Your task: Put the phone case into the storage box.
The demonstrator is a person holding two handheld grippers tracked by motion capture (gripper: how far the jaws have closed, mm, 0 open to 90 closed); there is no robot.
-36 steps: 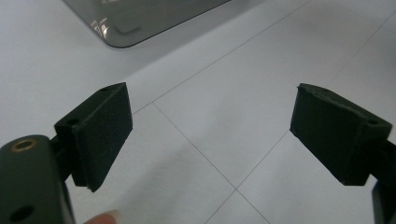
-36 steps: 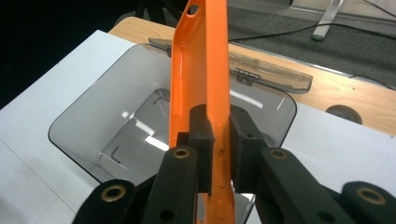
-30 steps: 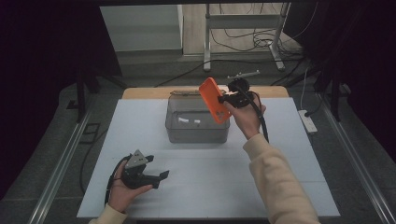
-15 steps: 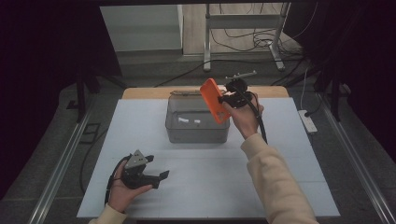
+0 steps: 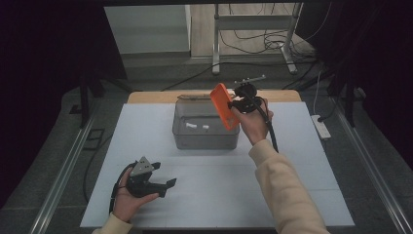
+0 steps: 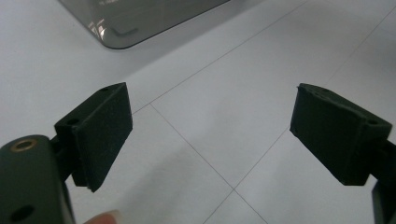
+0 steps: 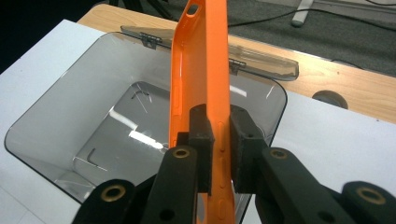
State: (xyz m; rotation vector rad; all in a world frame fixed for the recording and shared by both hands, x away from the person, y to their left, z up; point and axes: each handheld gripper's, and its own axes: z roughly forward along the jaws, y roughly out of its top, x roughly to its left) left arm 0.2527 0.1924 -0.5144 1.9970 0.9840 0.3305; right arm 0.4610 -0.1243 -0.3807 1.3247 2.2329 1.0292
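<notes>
Right claw point(image 5: 237, 104) clamps an orange phone case point(image 5: 224, 106) by its edge, held upright over the right side of the clear bin point(image 5: 204, 139), far centre of the white counter point(image 5: 292, 165). Bin lid point(image 7: 261, 58) lies open behind it. Left claw point(image 5: 163, 184) rests near left on the counter, jaws wide apart, nothing between. No readable writing on case or bin.

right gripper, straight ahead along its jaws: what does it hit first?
Probably the clear box. The right gripper, shut on the orange phone case, aims down into the box's open top, so the case would likely reach the box floor first. Depth is uncertain.
</notes>
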